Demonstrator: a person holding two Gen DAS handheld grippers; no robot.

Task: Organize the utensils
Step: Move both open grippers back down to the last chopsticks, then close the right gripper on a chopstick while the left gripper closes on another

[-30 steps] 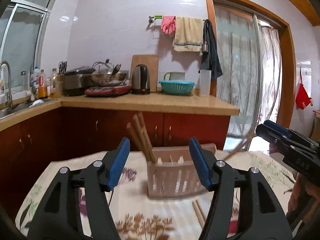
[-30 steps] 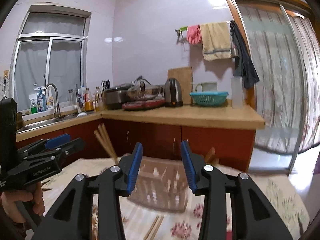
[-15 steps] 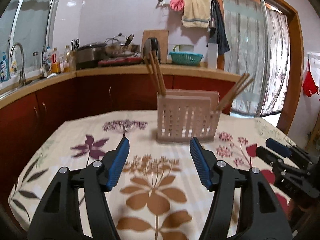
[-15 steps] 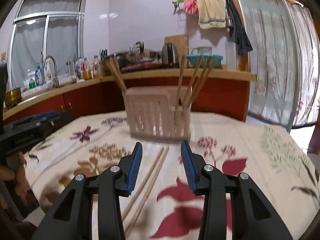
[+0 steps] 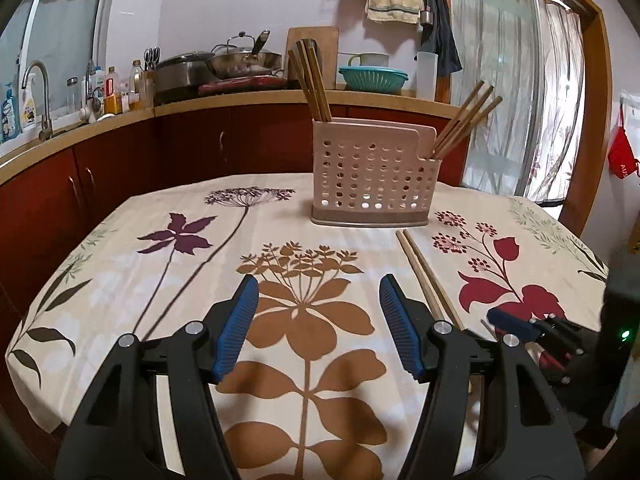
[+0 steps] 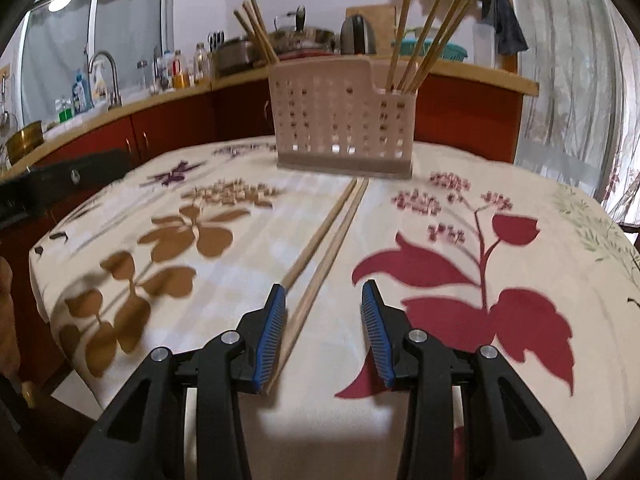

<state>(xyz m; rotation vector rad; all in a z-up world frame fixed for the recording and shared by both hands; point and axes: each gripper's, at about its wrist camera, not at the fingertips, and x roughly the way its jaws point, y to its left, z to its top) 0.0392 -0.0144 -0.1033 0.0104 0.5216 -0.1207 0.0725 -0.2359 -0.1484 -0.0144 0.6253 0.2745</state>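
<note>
The table (image 5: 132,248) is covered in a cream cloth printed with brown, purple and dark red flowers and thin green sprigs. A pale pink holder (image 5: 372,176) pierced with rows of round holes is seen on it, with light brown wooden chopsticks (image 6: 320,240) beside it. The fingers (image 5: 236,324) of both tools are black with ribbed blue pads (image 6: 272,332).
</note>
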